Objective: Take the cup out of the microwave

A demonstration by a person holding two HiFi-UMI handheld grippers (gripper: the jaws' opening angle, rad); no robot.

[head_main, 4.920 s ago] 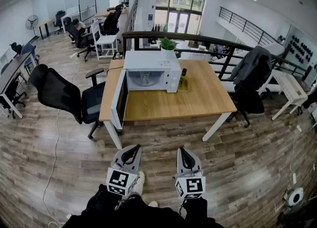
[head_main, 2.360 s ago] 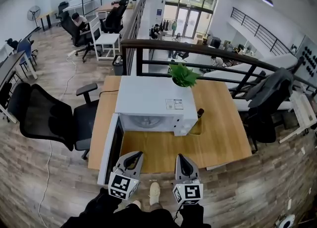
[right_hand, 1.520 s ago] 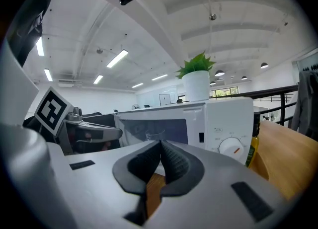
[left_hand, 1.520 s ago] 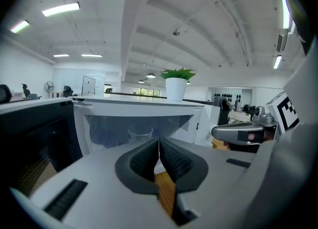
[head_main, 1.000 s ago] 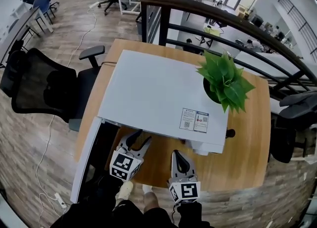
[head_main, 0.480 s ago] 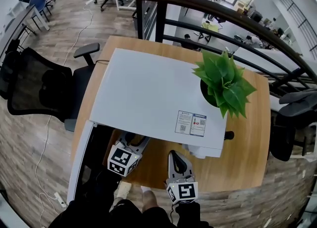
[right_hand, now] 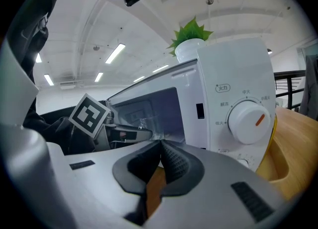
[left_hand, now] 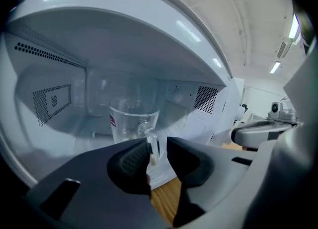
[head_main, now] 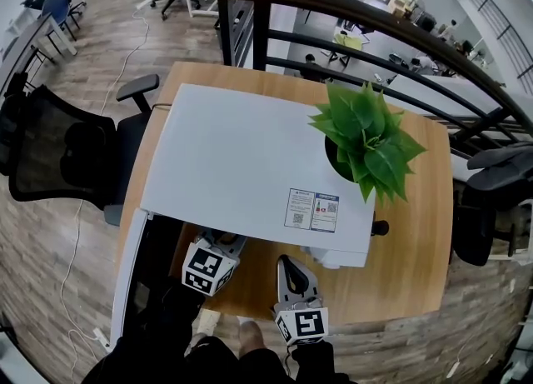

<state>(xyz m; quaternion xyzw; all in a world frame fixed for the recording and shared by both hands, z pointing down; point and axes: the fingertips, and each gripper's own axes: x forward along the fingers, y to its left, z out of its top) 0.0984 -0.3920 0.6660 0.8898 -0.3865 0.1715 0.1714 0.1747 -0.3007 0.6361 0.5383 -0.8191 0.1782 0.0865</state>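
A clear glass cup (left_hand: 133, 122) with a handle stands inside the white microwave (head_main: 250, 166), whose door (head_main: 132, 278) hangs open at the left. My left gripper (left_hand: 158, 144) reaches into the cavity, and its jaws are closing with the cup's handle between them. The left pad is at the handle and a small gap remains on the right side. In the head view the left gripper (head_main: 226, 245) has its tips hidden under the microwave's top edge. My right gripper (right_hand: 160, 147) is shut on nothing, in front of the microwave over the table.
A potted green plant (head_main: 366, 141) stands on the microwave's top at the right. The control panel with a white dial (right_hand: 248, 121) faces my right gripper. The wooden table (head_main: 412, 241) has a black railing behind it and black office chairs (head_main: 58, 153) on both sides.
My left gripper has moved forward into the microwave until its tips are hidden under the top edge. The right gripper has stayed about where it was.
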